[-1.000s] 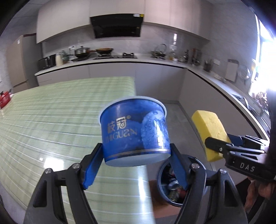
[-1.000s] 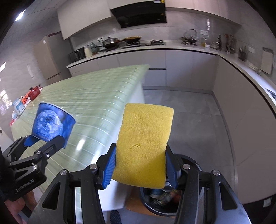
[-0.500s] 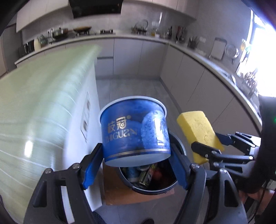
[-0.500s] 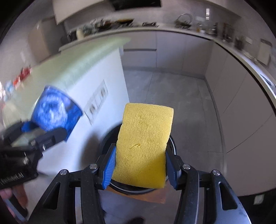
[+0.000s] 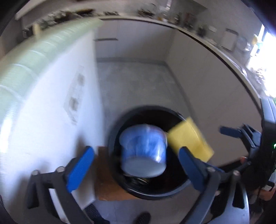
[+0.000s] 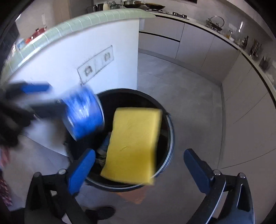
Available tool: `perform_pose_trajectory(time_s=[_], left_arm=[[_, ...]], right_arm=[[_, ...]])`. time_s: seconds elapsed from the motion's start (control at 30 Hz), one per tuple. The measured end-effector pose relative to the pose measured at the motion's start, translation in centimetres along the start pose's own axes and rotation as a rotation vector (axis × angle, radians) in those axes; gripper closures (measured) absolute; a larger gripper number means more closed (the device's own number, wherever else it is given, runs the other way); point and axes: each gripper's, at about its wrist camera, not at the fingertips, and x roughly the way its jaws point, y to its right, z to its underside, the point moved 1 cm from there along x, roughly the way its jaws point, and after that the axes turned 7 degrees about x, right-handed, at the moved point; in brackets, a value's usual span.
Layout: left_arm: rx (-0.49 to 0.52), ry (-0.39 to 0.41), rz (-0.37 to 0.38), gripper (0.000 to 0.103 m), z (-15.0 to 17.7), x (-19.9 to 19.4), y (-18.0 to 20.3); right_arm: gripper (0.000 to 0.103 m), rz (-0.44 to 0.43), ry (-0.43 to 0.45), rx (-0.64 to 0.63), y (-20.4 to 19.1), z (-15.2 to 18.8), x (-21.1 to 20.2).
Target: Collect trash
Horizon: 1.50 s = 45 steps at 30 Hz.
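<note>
A black round trash bin (image 5: pixel 155 193) (image 6: pixel 169 137) stands on the floor beside the white island. My left gripper (image 5: pixel 136 165) is opening, its jaws wide apart; the blue cup (image 5: pixel 144 149) (image 6: pixel 82 113) is free of the pads and blurred, falling bottom-first over the bin mouth. My right gripper (image 6: pixel 139 165) (image 5: pixel 229 131) is opening too, with the yellow sponge (image 6: pixel 132 144) (image 5: pixel 189 139) loose between its spread jaws, dropping over the bin. Other trash lies dark in the bin bottom.
The white island side (image 6: pixel 69 56) with wall sockets (image 6: pixel 96 65) stands left of the bin, green tiled top (image 6: pixel 103 16) above. A brown cardboard piece (image 5: pixel 105 182) lies under the bin. Grey floor (image 6: pixel 189 96) stretches to the cabinets (image 6: pixel 198 44). A shoe (image 6: pixel 101 212) shows below.
Both grippers sank toward the bin and tipped downward. Both jaws spread wide, letting go of the blue cup and the yellow sponge, which now fall above the bin.
</note>
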Motion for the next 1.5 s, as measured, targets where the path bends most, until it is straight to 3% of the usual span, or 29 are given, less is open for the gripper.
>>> perform_pose_trajectory(time_s=[0.1,0.3,0.6,1.17,1.5], left_arm=[[0.023,-0.008,-0.036,0.002,0.1,-0.3,0.4],[0.009,0.002,-0.034,0.001,0.7,-1.3,2.2],[0.028,0.066,-0.057,0.000,-0.3,-7.8,3.6],[0.019,0.162,-0.071,0.000,2.6,-19.9,1.1],[0.024,0.233,-0.087,0.000,4.3,-23.8,0.1]], right_arm=[[0.000,0.051,-0.007,0.044,1.7,0.4,-0.2],[0.000,0.126,0.001,0.223,3.5,0.5,-1.8],[0.000,0.105,0.054,0.358,3.1,1.6,-9.0],[0.000,0.119,0.133,0.384,-4.6,3.2,-22.5],[0.000,0.178,0.236,0.356,-10.3,4.0,-29.2]])
